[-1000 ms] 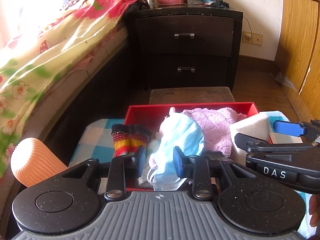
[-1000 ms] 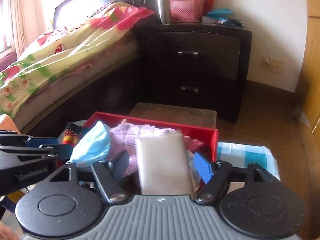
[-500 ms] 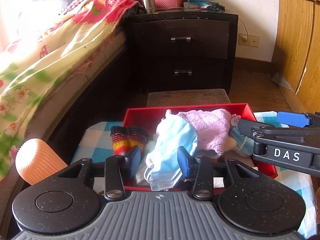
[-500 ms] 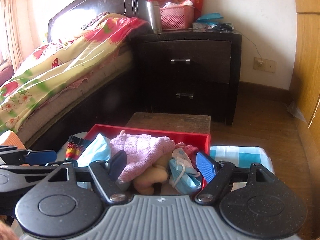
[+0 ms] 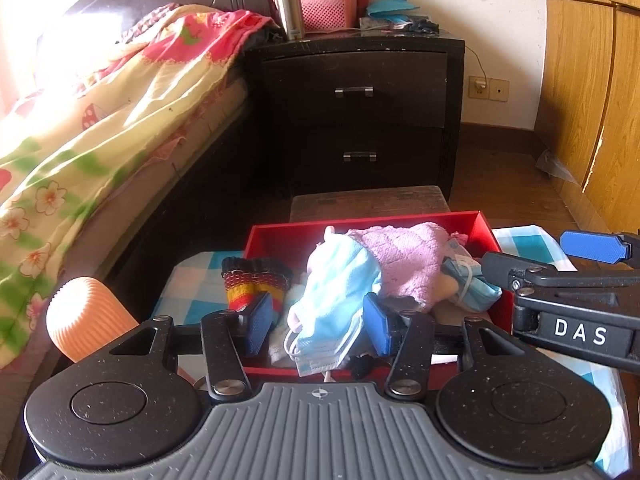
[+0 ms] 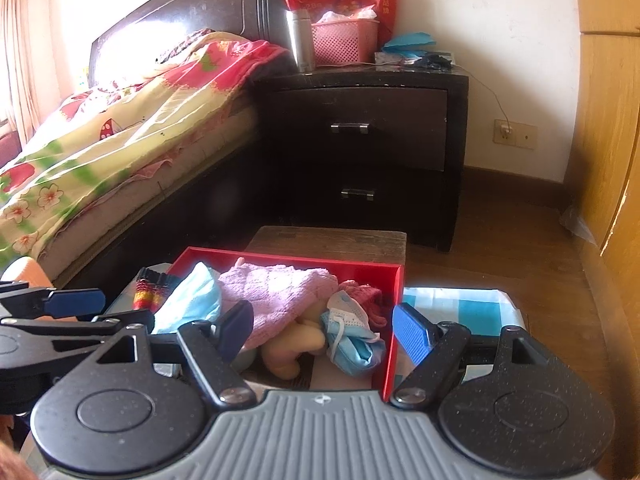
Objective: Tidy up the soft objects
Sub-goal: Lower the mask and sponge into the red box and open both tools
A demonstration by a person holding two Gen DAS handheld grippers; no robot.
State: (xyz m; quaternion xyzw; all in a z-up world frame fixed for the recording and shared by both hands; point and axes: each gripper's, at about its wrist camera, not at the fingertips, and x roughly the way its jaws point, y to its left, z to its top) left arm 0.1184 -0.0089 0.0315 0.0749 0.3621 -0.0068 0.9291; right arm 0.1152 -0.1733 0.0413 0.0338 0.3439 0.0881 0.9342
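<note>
A red box [image 5: 276, 236] [image 6: 394, 320] on a blue-checked cloth holds a pink knitted towel [image 5: 408, 256] [image 6: 276, 292], a folded blue mask [image 5: 468, 284] [image 6: 352, 344] and a yellowish plush toy [image 6: 288, 352]. A stack of light blue face masks [image 5: 332, 304] [image 6: 192, 300] hangs over the box's near wall. My left gripper [image 5: 316, 320] is open with its pads either side of these masks. My right gripper [image 6: 324, 330] is open and empty above the box's right part; it also shows in the left wrist view [image 5: 560, 268]. A striped knitted sock [image 5: 252, 284] [image 6: 148, 292] lies left of the box.
An orange ribbed cup [image 5: 84, 320] stands at the left. A wooden stool [image 5: 368, 200] is behind the box, then a dark nightstand [image 6: 368, 140] with a pink basket [image 6: 344, 40] and a steel flask [image 6: 300, 40]. A bed with a floral quilt [image 5: 100, 128] is on the left.
The white packet between my right fingers a second ago is gone from view. Both grippers have risen and pulled back from the box. My left gripper has opened around the masks.
</note>
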